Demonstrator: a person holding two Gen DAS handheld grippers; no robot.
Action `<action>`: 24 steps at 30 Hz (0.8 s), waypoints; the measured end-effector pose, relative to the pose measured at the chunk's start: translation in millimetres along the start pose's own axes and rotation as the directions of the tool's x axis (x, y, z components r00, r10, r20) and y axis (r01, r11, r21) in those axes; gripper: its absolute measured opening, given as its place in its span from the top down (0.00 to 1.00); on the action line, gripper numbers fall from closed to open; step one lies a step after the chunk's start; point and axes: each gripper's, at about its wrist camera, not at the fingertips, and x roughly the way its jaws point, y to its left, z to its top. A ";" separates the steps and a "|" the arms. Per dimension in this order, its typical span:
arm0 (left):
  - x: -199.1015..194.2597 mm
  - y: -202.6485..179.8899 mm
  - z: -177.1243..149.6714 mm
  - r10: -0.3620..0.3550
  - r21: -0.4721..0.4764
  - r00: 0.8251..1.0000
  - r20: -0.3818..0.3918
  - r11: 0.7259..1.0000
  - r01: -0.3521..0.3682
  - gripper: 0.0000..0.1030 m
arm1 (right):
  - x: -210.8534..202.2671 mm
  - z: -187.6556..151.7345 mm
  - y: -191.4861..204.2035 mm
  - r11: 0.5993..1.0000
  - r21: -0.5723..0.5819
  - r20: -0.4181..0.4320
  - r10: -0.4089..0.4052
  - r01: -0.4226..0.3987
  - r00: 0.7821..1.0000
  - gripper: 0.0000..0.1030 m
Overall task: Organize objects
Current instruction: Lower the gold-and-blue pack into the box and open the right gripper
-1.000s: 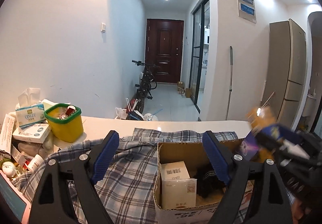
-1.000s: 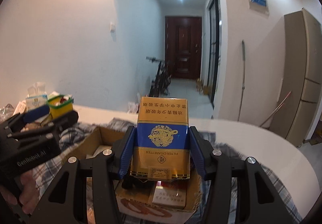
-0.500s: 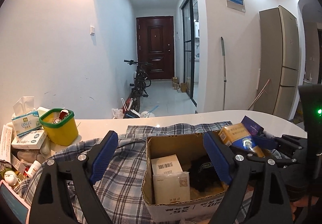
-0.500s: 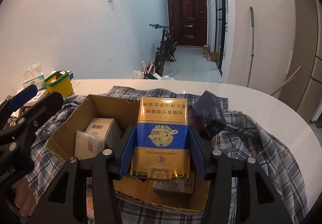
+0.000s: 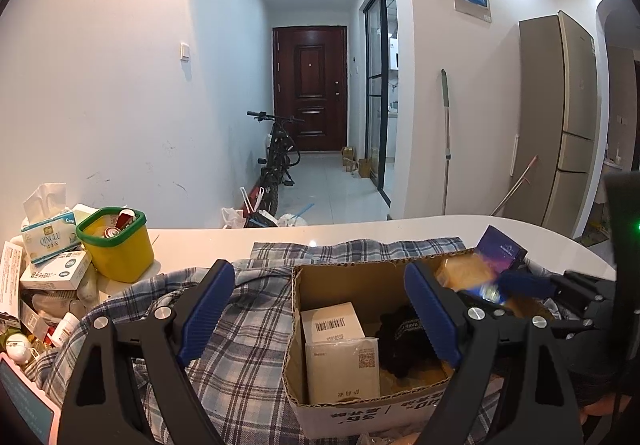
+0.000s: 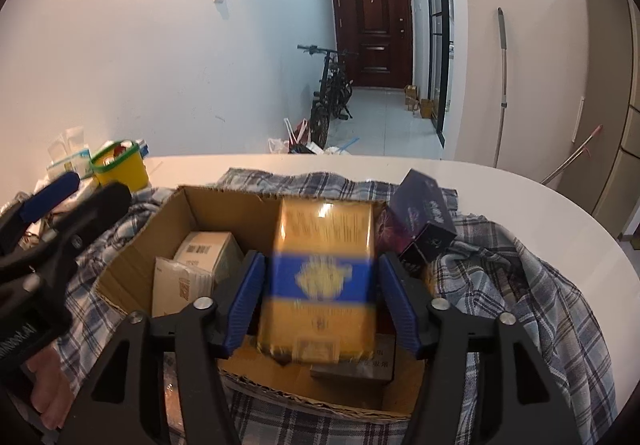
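An open cardboard box [image 5: 316, 281] [image 6: 188, 205] sits on a plaid shirt [image 5: 240, 345] on the white table. It holds white cartons [image 5: 336, 349] and a black cloth [image 5: 400, 337]. My right gripper [image 6: 322, 301] holds a gold and blue cigarette pack [image 6: 320, 277], blurred, over the box; small gaps show between the pads and the pack. It also shows in the left wrist view [image 5: 464, 273]. My left gripper [image 5: 320, 309] is open and empty above the box's left side.
A dark purple box [image 6: 424, 213] [image 5: 502, 251] leans at the cardboard box's right edge. A yellow bin with a green rim [image 5: 116, 245] and tissue and medicine boxes [image 5: 48, 241] crowd the table's left. A bicycle [image 5: 278, 161] stands in the hallway beyond.
My right gripper has lowered the cigarette pack from above the table into the box opening, and its jaws have widened slightly. The left gripper has stayed open over the box.
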 end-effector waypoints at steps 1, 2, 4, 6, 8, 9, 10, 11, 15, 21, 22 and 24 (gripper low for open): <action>0.9 -0.2 -0.4 0.002 0.002 1.000 -0.004 1.000 -0.002 0.14 | -1.6 0.6 -0.3 1.000 0.001 0.013 -0.006 0.006 1.000 0.39; 1.9 -0.1 -0.7 0.005 0.004 1.000 -0.008 1.000 -0.005 0.14 | -3.0 0.9 -0.4 1.000 0.001 0.025 -0.014 0.014 1.000 0.39; 1.7 0.2 -0.5 0.005 0.001 1.000 -0.011 1.000 -0.005 0.14 | -5.5 2.8 1.1 0.999 -0.003 0.045 -0.032 0.032 0.998 0.39; 0.4 1.3 0.0 0.004 -0.003 1.000 -0.004 1.000 -0.004 0.14 | -8.9 4.0 0.8 0.999 0.002 0.067 -0.045 0.045 0.997 0.39; -2.3 1.4 0.9 0.004 -0.006 1.000 0.008 1.000 -0.004 0.14 | -12.1 5.3 -0.6 0.999 0.013 0.083 -0.047 0.046 0.995 0.39; -3.0 1.5 1.2 0.004 -0.008 1.000 0.011 1.000 -0.004 0.14 | -12.4 6.5 0.9 0.999 0.018 0.089 -0.046 0.045 0.995 0.39; -3.5 1.5 1.4 0.003 -0.008 1.000 0.014 1.000 -0.003 0.14 | -13.4 7.1 0.8 0.999 0.023 0.095 -0.046 0.044 0.994 0.39; -3.4 1.5 1.4 0.002 -0.007 1.000 0.014 1.000 -0.002 0.14 | -13.9 7.6 0.7 0.999 0.025 0.098 -0.046 0.044 0.994 0.39; -3.3 0.6 1.6 0.004 0.000 1.000 0.008 1.000 -0.004 0.14 | -15.3 9.9 0.8 0.998 0.018 0.106 -0.055 0.053 0.993 0.39; -12.1 2.4 6.1 0.011 -0.006 0.999 0.043 1.000 -0.011 0.14 | -26.4 11.2 6.2 0.997 -0.006 0.181 -0.077 0.080 0.980 0.39; -16.6 3.1 8.3 0.017 -0.009 0.998 0.057 1.000 -0.017 0.14 | -28.9 11.2 8.5 0.996 -0.017 0.200 -0.086 0.092 0.976 0.39; -30.6 4.9 13.8 0.030 -0.012 0.993 0.111 1.000 -0.029 0.14 | -33.3 10.8 12.6 0.994 -0.035 0.230 -0.097 0.108 0.968 0.38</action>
